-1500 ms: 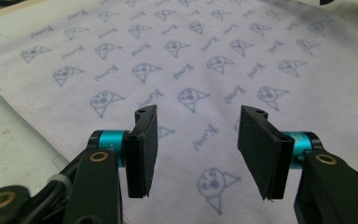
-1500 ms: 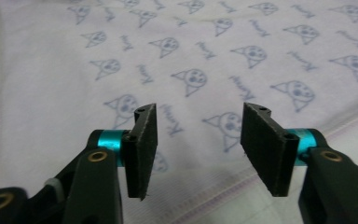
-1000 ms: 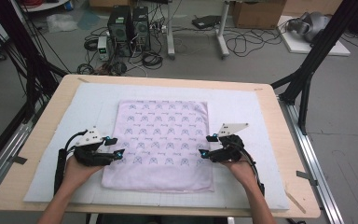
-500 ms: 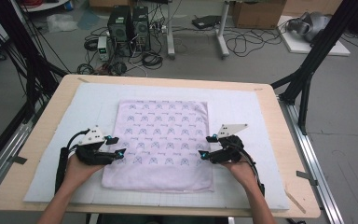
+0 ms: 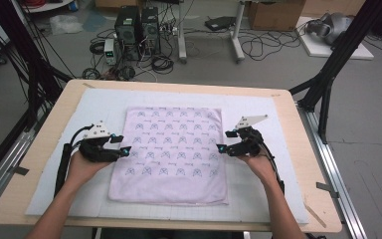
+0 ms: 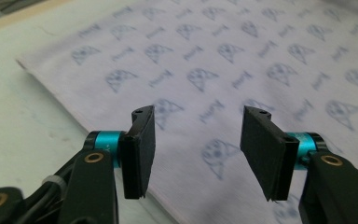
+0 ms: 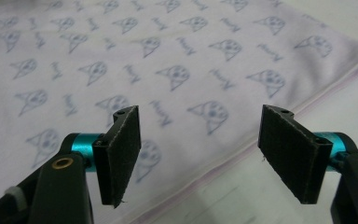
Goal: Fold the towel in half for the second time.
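At the left of the high view, the left gripper (image 5: 123,144) hangs over the left edge of the cloth (image 5: 171,152), a pale lilac square printed with small blue motifs, which lies spread flat on the white mat (image 5: 273,124) in the middle of the wooden table (image 5: 298,144). In the left gripper view its 2 black jaws stand well apart with nothing between them, and the cloth (image 6: 242,60) runs under and beyond them, its hem crossing below the left jaw. Moving right, the cloth shows no fold or lifted corner, so I judge the work to be at its start: both tools being placed at the 2 side edges, ready to pick the cloth up for a fold. At the right edge the right gripper (image 5: 224,141) points inward at the cloth; its jaws have just been opening further, and in the right gripper view they stand wide and bare, with the cloth (image 7: 168,56) below and its hem passing between them onto the mat. The next move, as I read it, calls for each tool to come down so that 1 jaw slides under the hem, then to close on the single layer, both sides at matching height to keep the fold square.
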Motion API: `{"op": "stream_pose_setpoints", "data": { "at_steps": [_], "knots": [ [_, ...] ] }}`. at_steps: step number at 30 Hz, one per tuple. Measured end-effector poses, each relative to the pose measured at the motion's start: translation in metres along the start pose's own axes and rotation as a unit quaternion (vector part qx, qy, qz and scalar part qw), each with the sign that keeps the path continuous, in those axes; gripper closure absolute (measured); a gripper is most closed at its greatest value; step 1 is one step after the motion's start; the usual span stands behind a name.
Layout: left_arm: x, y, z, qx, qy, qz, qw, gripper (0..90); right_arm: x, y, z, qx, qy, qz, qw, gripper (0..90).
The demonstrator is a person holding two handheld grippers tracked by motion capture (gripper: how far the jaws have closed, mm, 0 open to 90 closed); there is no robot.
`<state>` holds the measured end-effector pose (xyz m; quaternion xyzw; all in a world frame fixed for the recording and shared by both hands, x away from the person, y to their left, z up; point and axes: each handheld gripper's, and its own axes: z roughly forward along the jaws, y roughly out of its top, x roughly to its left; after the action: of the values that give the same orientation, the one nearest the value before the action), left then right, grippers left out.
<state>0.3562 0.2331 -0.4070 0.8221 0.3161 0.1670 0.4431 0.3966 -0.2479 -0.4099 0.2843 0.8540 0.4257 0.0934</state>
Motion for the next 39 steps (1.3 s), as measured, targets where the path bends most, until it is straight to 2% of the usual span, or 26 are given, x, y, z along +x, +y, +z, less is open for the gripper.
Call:
{"op": "stream_pose_setpoints", "data": {
  "at_steps": [3,6,9,12,14,15,17,21,22,24,28,33,35,37,39],
  "knots": [
    [0.015,0.010,0.005,-0.001,0.006,-0.005,1.0000,49.2,-0.015,0.013,0.005,0.011,-0.009,-0.001,0.9999,29.3],
    [0.036,0.024,0.012,0.010,0.018,-0.011,0.9997,51.1,-0.032,0.030,0.012,0.027,-0.016,0.002,0.9995,29.9],
    [0.055,0.037,0.016,0.009,0.028,-0.021,0.9994,52.9,-0.047,0.046,0.016,0.030,-0.023,-0.004,0.9993,30.6],
    [0.069,0.045,0.023,0.010,0.024,-0.030,0.9992,53.6,-0.060,0.059,0.022,0.034,-0.027,0.000,0.9991,29.5],
    [0.078,0.047,0.029,0.008,0.025,-0.039,0.9989,53.5,-0.067,0.062,0.028,0.030,-0.020,0.008,0.9993,29.3],
    [0.081,0.046,0.032,0.008,0.029,-0.042,0.9987,53.5,-0.069,0.061,0.032,0.026,-0.025,0.010,0.9993,29.3],
    [0.085,0.043,0.040,0.015,0.037,-0.045,0.9982,53.9,-0.073,0.057,0.040,0.033,-0.029,0.014,0.9989,29.2],
    [0.093,0.033,0.052,0.032,0.041,-0.070,0.9962,54.4,-0.079,0.046,0.053,0.049,-0.033,0.040,0.9974,27.7],
    [0.093,0.032,0.054,0.036,0.045,-0.072,0.9957,54.8,-0.080,0.044,0.056,0.058,-0.031,0.039,0.9971,26.7],
    [0.094,0.030,0.059,0.039,0.049,-0.083,0.9945,55.5,-0.081,0.041,0.058,0.061,-0.042,0.037,0.9966,26.4],
    [0.092,0.026,0.070,0.055,0.059,-0.084,0.9932,57.1,-0.083,0.036,0.064,0.063,-0.050,0.045,0.9957,27.3],
    [0.091,0.020,0.079,0.088,0.078,-0.089,0.9890,55.9,-0.084,0.031,0.068,0.065,-0.060,0.049,0.9949,29.9],
    [0.090,0.018,0.082,0.098,0.076,-0.086,0.9885,55.6,-0.086,0.027,0.071,0.075,-0.066,0.052,0.9937,30.6],
    [0.088,0.017,0.083,0.092,0.072,-0.085,0.9896,60.2,-0.085,0.026,0.071,0.071,-0.068,0.053,0.9937,32.4],
    [0.088,0.018,0.084,0.090,0.070,-0.087,0.9897,66.5,-0.084,0.025,0.070,0.069,-0.075,0.047,0.9937,41.1]
  ]
}}
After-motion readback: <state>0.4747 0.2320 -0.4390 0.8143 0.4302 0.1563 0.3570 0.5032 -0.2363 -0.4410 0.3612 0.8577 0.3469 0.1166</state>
